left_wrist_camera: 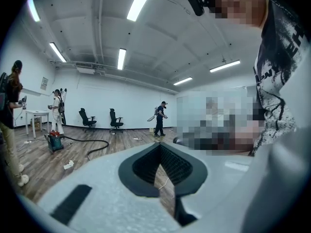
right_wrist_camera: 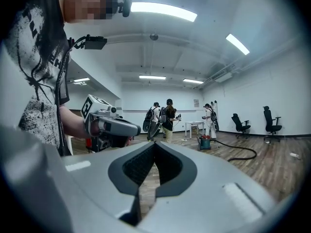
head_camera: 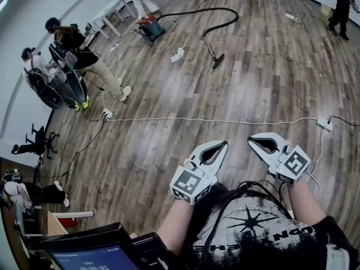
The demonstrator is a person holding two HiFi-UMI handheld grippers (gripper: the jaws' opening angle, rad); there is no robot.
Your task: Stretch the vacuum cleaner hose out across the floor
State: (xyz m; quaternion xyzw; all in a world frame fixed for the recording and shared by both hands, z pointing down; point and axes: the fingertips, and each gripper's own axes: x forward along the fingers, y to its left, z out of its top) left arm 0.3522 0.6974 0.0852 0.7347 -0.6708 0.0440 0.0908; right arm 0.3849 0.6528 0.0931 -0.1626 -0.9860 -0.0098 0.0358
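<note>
Both closed, empty: left tool (head_camera: 224, 144), right tool (head_camera: 252, 141); hose (head_camera: 214, 8) well apart.

White cable (head_camera: 214, 120), perhaps crumpled paper (head_camera: 178, 54)

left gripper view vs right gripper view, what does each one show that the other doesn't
Only the left gripper view shows a lone dark-clothed person in the background. Only the right gripper view shows the left gripper from outside, with its marker cube and the arm holding it. Both show the vacuum cleaner, its black hose lying in a curve, and the two office chairs.
</note>
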